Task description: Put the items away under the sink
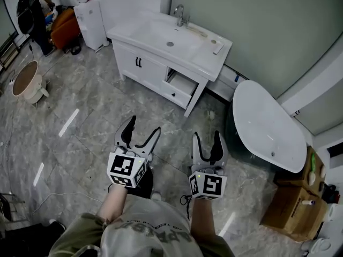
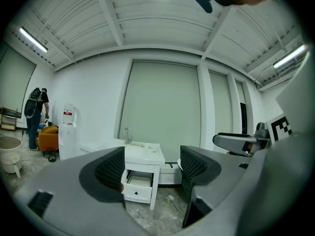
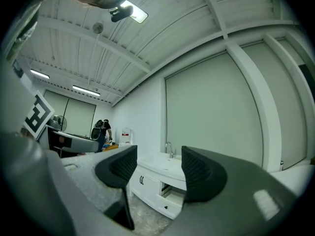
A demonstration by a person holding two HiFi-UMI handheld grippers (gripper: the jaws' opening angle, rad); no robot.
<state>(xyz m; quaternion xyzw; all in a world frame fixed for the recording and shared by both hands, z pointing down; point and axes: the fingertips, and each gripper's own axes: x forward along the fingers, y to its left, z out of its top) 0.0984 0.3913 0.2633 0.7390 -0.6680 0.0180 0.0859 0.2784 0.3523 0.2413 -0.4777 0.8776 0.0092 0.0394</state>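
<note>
Standing well back from the white sink vanity (image 1: 161,39), holding the left gripper (image 1: 144,126) and right gripper (image 1: 206,137) out side by side and about level, aimed at the cabinet, probably to line up before walking in. Both claws spread wide and empty, framing only the far vanity between the jaws in each gripper view. Nothing carried yet, so judged as the very start of the job. Likely things to stow: a few small pieces (image 1: 217,46) lying on the countertop's right end, beside the basin, too small to name. Storage below: closed double doors (image 1: 139,63) under the basin, and a drawer (image 1: 179,84) standing partly out at the right, handy for loading. Plenty of bare marble floor (image 1: 91,138) ahead of the grippers for a straight approach. Tighter on the right: a white oval tub (image 1: 268,127) near the vanity's right leg, a cardboard box (image 1: 292,208) beyond it. Worth minding the jutting drawer front and the countertop corner when reaching in. Far left, a person (image 1: 32,12) near a water dispenser (image 1: 91,20), well apart from the path.
</note>
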